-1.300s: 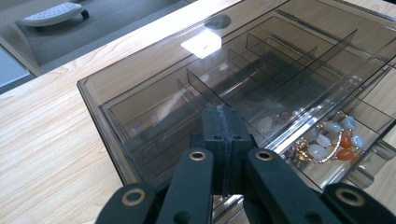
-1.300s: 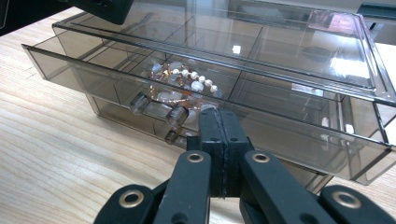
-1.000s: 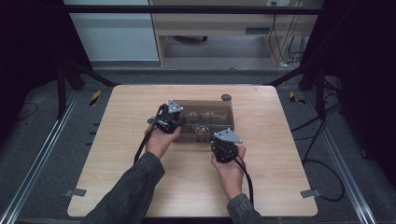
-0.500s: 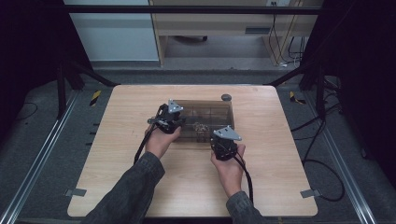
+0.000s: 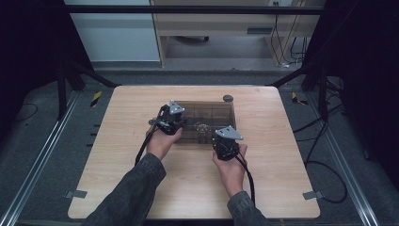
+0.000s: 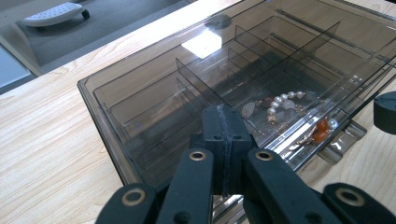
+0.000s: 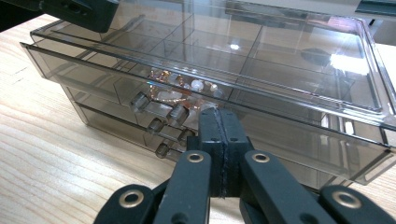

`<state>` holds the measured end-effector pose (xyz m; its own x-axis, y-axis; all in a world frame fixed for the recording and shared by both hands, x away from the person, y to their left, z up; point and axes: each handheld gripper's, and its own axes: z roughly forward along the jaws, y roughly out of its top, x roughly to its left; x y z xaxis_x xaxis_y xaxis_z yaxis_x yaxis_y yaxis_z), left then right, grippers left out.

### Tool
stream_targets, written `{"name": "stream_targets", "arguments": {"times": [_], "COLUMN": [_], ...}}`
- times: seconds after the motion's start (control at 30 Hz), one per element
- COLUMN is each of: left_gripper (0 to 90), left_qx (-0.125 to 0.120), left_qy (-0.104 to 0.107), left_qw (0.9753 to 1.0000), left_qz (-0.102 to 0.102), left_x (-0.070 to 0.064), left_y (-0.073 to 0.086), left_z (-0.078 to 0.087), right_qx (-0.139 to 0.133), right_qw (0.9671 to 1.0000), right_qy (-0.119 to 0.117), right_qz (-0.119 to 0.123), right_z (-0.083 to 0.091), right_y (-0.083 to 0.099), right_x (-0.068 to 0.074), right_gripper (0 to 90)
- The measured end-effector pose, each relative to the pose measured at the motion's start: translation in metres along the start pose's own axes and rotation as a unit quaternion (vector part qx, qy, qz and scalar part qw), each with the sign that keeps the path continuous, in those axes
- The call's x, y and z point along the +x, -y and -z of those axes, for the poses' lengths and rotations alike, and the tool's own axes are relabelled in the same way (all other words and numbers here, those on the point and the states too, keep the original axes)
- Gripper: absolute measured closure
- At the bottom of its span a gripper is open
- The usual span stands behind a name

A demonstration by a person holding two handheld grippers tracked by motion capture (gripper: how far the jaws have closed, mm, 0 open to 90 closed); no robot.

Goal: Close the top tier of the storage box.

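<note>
Nearest the person, the right gripper sits at the front of a smoky transparent drawer box, its jaws pressed together on nothing. The left gripper, jaws likewise closed and empty, rests at the box's left end. The box stands mid-table, divided inside by thin partitions. The right gripper view shows stacked drawers with small clear knobs and the top drawer slightly out; the left gripper view looks down on pearl and amber jewellery in one compartment. Farthest, a dark round object lies beyond the box.
</note>
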<state>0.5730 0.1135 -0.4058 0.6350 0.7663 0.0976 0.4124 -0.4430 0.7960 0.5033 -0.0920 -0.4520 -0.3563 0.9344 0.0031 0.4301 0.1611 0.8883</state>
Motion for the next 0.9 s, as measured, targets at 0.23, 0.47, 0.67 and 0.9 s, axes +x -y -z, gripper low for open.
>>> {"name": "stream_targets", "arguments": {"times": [0.23,0.47,0.67,0.9], "left_gripper": [90.0,90.0,90.0,90.0], "left_qx": [-0.002,-0.002,-0.002,-0.002], "left_qy": [0.0,0.0,0.0,0.001], "left_qw": [1.0,1.0,1.0,1.0], "left_qz": [0.002,0.002,0.002,0.002], "left_x": [-0.0002,-0.0002,-0.0001,-0.0002], "left_y": [0.0001,0.0001,0.0001,0.0], "left_z": [-0.0003,-0.0003,-0.0003,-0.0004], "right_qx": [0.003,0.005,0.006,0.007], "right_qw": [1.0,1.0,1.0,1.0], "right_qy": [-0.002,0.001,0.002,0.002], "right_qz": [-0.008,-0.006,-0.007,-0.006], "right_z": [-0.0025,-0.0043,-0.0061,-0.0078], "right_y": [-0.0007,-0.0022,-0.0023,-0.0026], "right_x": [-0.0019,-0.0028,-0.0032,-0.0035], "right_gripper": [90.0,90.0,90.0,90.0]}}
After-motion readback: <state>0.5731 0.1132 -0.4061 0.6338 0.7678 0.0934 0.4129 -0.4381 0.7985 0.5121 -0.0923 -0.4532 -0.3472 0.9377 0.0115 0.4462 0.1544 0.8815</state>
